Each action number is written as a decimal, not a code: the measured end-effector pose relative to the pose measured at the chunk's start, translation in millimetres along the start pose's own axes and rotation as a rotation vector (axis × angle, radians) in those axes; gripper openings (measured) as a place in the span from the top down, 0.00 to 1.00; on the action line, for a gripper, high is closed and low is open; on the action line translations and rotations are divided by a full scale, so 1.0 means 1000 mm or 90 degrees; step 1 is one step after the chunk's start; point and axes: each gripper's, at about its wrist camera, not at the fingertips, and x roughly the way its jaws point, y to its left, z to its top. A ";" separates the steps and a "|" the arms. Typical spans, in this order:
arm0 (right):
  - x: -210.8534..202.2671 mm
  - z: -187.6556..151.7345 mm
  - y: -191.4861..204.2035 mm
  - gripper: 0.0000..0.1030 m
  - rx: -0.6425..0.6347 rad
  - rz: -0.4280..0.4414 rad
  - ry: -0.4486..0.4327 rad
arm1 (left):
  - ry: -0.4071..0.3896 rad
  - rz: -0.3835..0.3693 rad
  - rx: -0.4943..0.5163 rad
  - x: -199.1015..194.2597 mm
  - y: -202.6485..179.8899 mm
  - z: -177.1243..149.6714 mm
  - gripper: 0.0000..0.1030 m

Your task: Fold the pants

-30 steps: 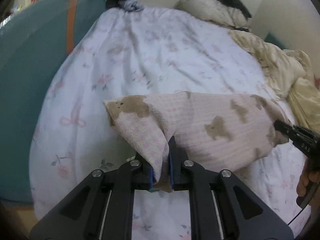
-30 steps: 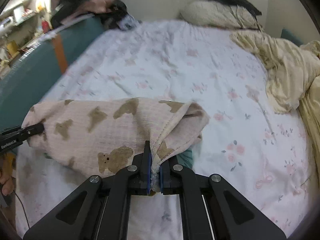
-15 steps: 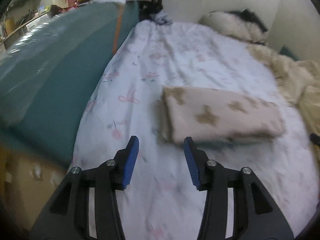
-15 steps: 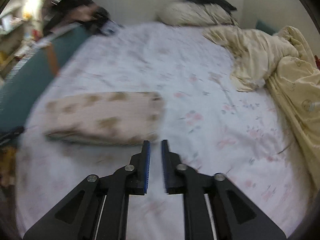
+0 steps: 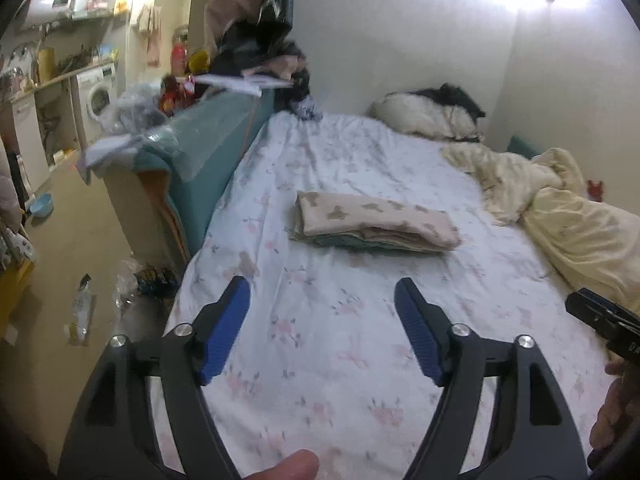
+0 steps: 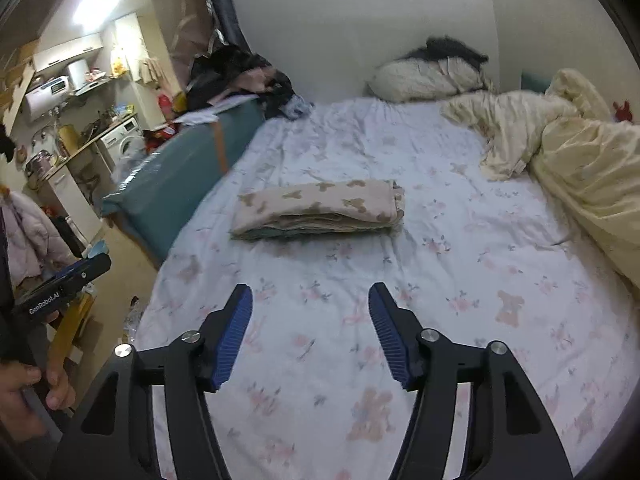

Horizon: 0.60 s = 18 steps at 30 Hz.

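Observation:
The pants, pale pink with brown bear prints, lie folded in a flat rectangular stack on the flowered bed sheet; they also show in the right wrist view. My left gripper is open and empty, held well back from the pants above the sheet. My right gripper is open and empty, also well short of the stack. The right gripper's tip shows at the right edge of the left wrist view.
A yellow crumpled duvet lies along the bed's right side. A pillow sits at the head by the wall. A teal padded panel with clutter on top borders the bed's left edge. Beyond it is floor with litter and a washing machine.
Both grippers let go of the pants, opened wide and pulled back from the bed. The pants now lie folded and still on the sheet.

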 end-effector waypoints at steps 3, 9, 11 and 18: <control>-0.044 -0.022 0.013 0.24 0.006 -0.007 -0.036 | -0.041 0.007 0.035 -0.047 -0.014 -0.020 0.09; -0.096 -0.065 0.030 0.09 0.006 -0.012 -0.053 | -0.051 -0.013 0.055 -0.107 -0.024 -0.057 0.00; -0.109 -0.083 0.034 0.05 0.005 -0.021 -0.061 | -0.057 -0.022 0.047 -0.121 -0.023 -0.069 0.00; -0.134 -0.136 0.043 0.00 0.000 -0.057 -0.064 | -0.052 -0.012 0.072 -0.136 -0.027 -0.109 0.00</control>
